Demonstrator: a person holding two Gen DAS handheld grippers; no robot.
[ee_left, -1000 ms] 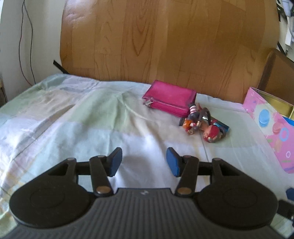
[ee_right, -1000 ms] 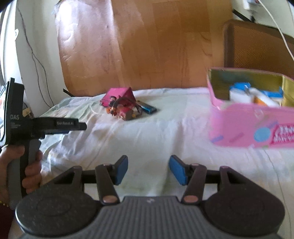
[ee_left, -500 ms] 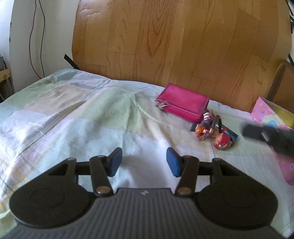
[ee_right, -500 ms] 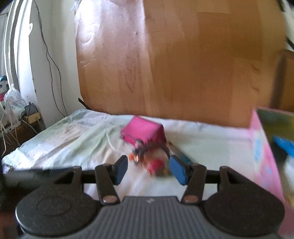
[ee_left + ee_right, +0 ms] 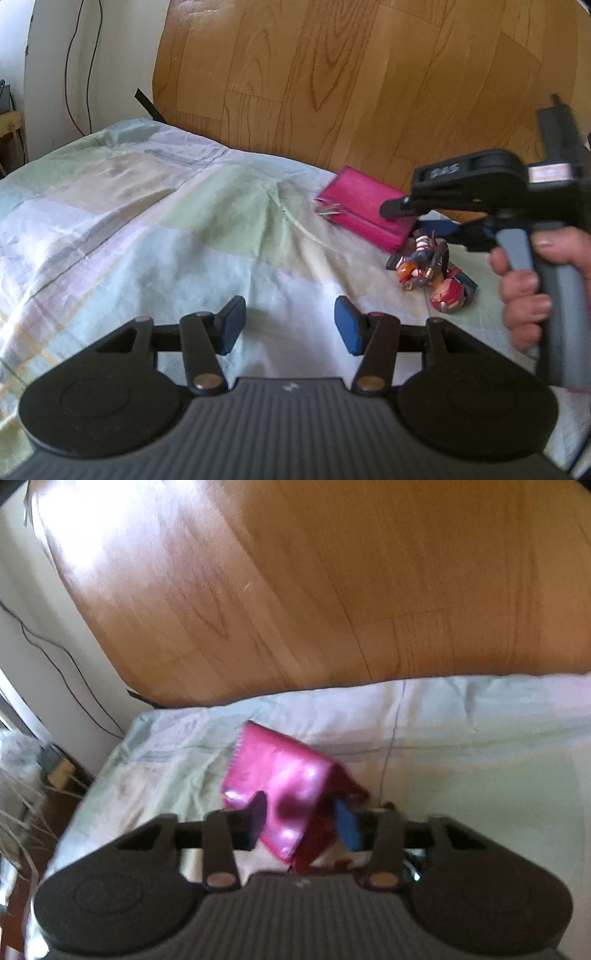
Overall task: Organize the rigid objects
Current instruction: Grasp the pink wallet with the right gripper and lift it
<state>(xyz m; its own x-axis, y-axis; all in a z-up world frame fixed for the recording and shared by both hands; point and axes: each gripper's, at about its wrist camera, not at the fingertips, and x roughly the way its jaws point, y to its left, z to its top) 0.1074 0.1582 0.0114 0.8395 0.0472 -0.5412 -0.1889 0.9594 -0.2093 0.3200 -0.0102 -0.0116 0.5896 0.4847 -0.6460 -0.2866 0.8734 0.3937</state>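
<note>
Blue fingertips (image 5: 347, 827) of the right gripper (image 5: 301, 823) are sitting wide apart on both sides of the pink wallet (image 5: 291, 790), and the blur is hiding whether they are touching it. Left gripper (image 5: 290, 325) is hovering over the pale checked bedsheet (image 5: 147, 229) with its fingers spread wide and nothing between them. Pink wallet is lying near the wooden headboard (image 5: 332, 92), with little toy figures (image 5: 432, 273) just beside it. Right hand (image 5: 528, 288) is gripping the grey handle
</note>
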